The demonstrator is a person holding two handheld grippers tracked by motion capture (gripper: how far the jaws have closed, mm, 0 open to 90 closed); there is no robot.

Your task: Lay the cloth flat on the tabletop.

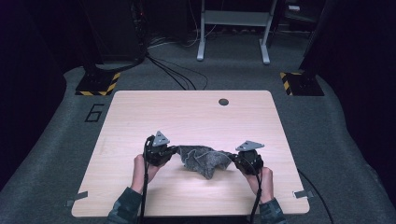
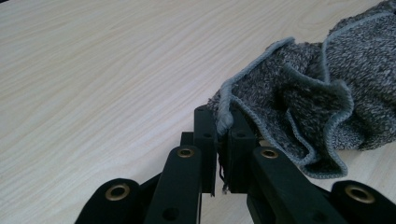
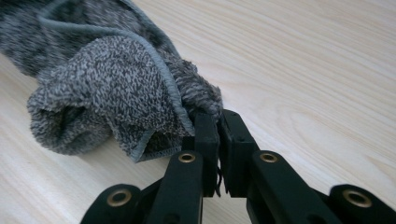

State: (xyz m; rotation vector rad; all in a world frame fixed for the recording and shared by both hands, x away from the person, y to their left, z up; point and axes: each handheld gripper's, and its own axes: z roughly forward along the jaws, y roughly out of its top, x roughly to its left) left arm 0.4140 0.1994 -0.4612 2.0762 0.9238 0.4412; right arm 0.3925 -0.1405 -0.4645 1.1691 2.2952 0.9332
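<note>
A grey knitted cloth with a stitched light-grey hem lies crumpled on the near half of the light wooden table, strung between the two tools. The left gripper has its jaws pinched tight on the cloth's hem at one end; in the left gripper view the edge cord sits clamped right at the jaw tips, with the rest of the fabric bunched in folds beside them. The right gripper is likewise closed on the cloth at the opposite end, the hemmed corner caught between its tips while a rolled, doubled-over mass rests on the wood next to it. So the picking-up part looks done: both ends are gripped. What is left, by my reading, is the real work, since the middle sags in a wrinkled heap and touches the table, with no flat panel or tidy fold anywhere. The cloth would need pulling apart and lifting to open it out before it can be spread or folded
</note>
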